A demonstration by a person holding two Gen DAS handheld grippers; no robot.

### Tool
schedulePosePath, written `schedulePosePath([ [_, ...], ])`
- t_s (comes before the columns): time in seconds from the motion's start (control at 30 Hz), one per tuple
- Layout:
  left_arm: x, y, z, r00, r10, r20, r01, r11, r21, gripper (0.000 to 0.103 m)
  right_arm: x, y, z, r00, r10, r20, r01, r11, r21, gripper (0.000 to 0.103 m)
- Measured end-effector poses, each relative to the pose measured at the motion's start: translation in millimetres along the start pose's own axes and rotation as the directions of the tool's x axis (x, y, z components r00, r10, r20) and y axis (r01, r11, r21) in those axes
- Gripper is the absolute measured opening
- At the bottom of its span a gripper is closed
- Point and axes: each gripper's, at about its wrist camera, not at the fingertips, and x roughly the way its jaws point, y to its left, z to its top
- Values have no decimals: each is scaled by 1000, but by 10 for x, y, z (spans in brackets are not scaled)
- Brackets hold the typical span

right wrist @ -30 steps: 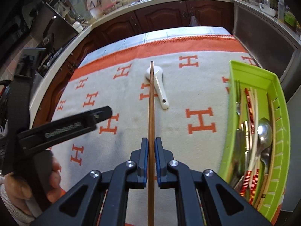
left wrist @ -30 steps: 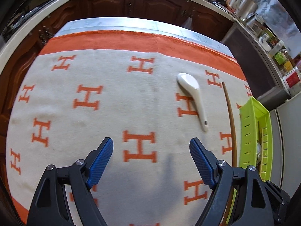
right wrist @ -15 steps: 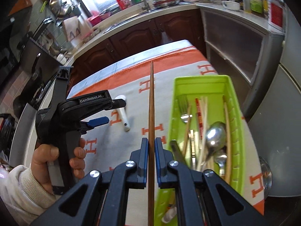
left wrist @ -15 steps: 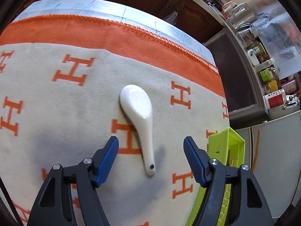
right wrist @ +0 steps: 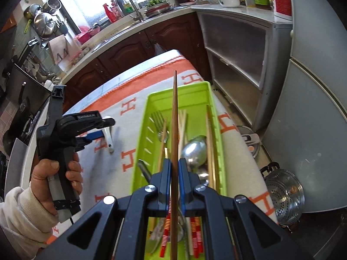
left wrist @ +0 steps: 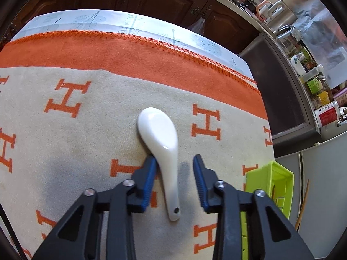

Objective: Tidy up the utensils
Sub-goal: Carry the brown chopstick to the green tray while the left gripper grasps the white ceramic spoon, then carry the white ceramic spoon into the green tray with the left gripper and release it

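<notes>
A white ceramic spoon (left wrist: 161, 138) lies on the H-patterned blanket (left wrist: 65, 151), handle toward me. My left gripper (left wrist: 174, 173) straddles its neck with the jaws closing. The left pad touches the spoon and the right pad stands clear of it. My right gripper (right wrist: 174, 169) is shut on a long brown chopstick (right wrist: 174, 117), held above the green utensil tray (right wrist: 142, 143). That tray holds a fork, metal spoons and several chopsticks. In the left wrist view the tray's corner (left wrist: 279, 179) shows at the right.
The tray sits near the table's right edge. On the floor beyond it stand a steel steamer pot (right wrist: 284, 195) and a grey shelf unit (right wrist: 238, 69). A person's hand (right wrist: 54, 173) holds the left gripper. Dark kitchen cabinets (left wrist: 162, 2) line the far side.
The left gripper moved right and down onto the spoon, and its jaws narrowed around the neck. The right gripper carried the chopstick from above the blanket to above the tray.
</notes>
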Motion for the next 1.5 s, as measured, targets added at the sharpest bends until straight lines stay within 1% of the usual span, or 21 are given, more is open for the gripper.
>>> schedulePosePath([
  [0.03,13,4,7,1000,4,1,-4,1000,-4,17,11,-34,-7,1000,-9,-7,9,1000,0,7],
  [0.17,42,11,30,1000,1,0,-1,1000,-14,16,75,-109,-52,997,-54,-59,54,999,-4,7],
  [0.23,37,6,21,1000,1,1,-1,1000,-15,14,86,-129,-78,996,-50,-71,50,999,-3,7],
  [0.47,76,-85,-11,1000,-8,-7,8,1000,9,8,46,-104,-140,997,-44,-62,42,999,-27,7],
  [0.53,82,-122,-24,1000,-3,-12,3,1000,19,5,28,-108,-154,997,-41,-61,40,999,-23,7],
  [0.6,71,-165,-48,1000,8,-7,-8,999,31,5,7,-107,-154,997,-40,-59,39,999,-21,7],
  [0.7,-2,-228,-88,1000,0,0,0,999,51,5,-37,-123,-161,998,-35,-56,34,999,-18,7],
  [0.8,-140,-310,-133,1000,-4,9,3,995,97,5,-96,-138,-150,998,-35,-48,34,999,-13,7],
  [0.87,-300,-360,-170,1000,-13,22,10,991,132,5,-149,-142,-136,999,-39,-38,38,999,-15,7],
  [1.03,-795,-482,-322,997,-27,71,10,973,229,5,-270,-140,-109,999,-43,-18,42,999,-18,7],
  [1.2,-1207,-582,-519,994,-50,94,21,956,293,5,-346,-144,-106,999,-38,-23,38,999,-9,7],
  [1.27,-1336,-639,-636,994,-65,92,31,944,327,5,-384,-140,-110,999,-40,-18,39,999,-14,7],
  [1.37,-1455,-778,-864,994,-71,80,34,919,393,5,-414,-138,-114,998,-53,-19,52,998,-23,7],
  [1.5,-1457,-952,-1181,995,-93,35,67,888,454,5,-443,-171,-112,998,-58,-22,57,998,-12,7],
])
